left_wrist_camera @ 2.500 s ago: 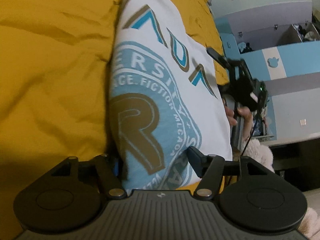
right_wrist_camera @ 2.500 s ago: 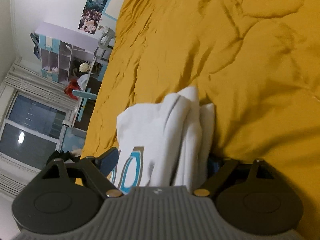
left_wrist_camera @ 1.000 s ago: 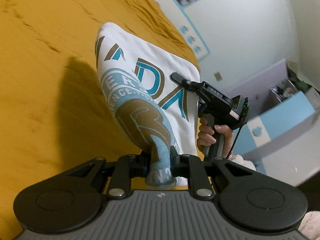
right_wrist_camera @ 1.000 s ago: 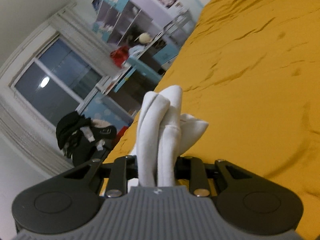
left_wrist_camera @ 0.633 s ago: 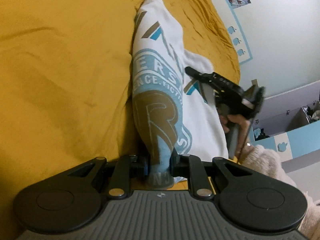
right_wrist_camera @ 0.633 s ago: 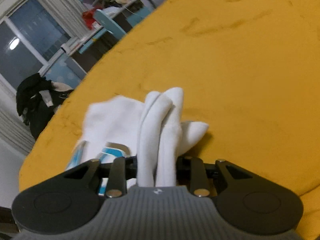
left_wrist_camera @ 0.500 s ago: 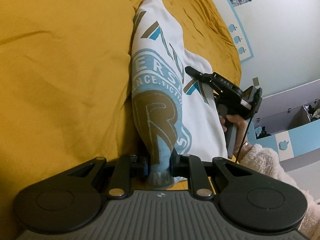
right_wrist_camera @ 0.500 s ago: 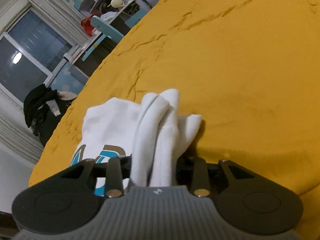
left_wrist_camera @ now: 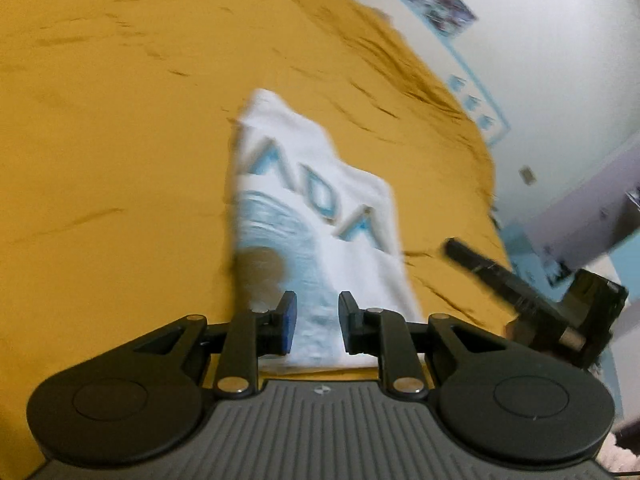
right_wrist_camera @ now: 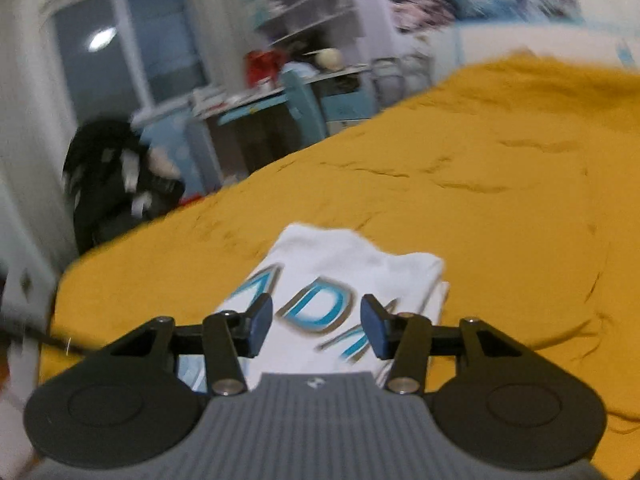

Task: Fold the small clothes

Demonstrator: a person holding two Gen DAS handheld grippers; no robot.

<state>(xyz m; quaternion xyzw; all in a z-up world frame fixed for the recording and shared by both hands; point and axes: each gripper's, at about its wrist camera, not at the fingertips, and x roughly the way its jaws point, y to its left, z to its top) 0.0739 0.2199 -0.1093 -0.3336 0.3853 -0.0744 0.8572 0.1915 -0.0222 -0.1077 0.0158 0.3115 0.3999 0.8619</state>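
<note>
A folded white T-shirt (left_wrist_camera: 316, 216) with a blue and tan print lies flat on the yellow bedspread (left_wrist_camera: 100, 128). My left gripper (left_wrist_camera: 314, 316) is open, its jaws parted a little over the shirt's near edge, holding nothing. The right gripper's body (left_wrist_camera: 560, 304) shows at the right of the left wrist view, off the shirt. In the right wrist view the shirt (right_wrist_camera: 332, 288) lies just beyond my right gripper (right_wrist_camera: 317, 324), which is open and empty above it. Both views are blurred by motion.
The yellow bedspread (right_wrist_camera: 500, 200) fills most of both views. Beyond the bed's edge stand a blue desk and chair (right_wrist_camera: 296, 100), a dark heap of clothes (right_wrist_camera: 112, 172), shelves and a window. A white wall with posters (left_wrist_camera: 452, 12) lies behind.
Both grippers have opened and let go of the shirt, which now lies flat on the bed. Both have pulled back and tilted up from it.
</note>
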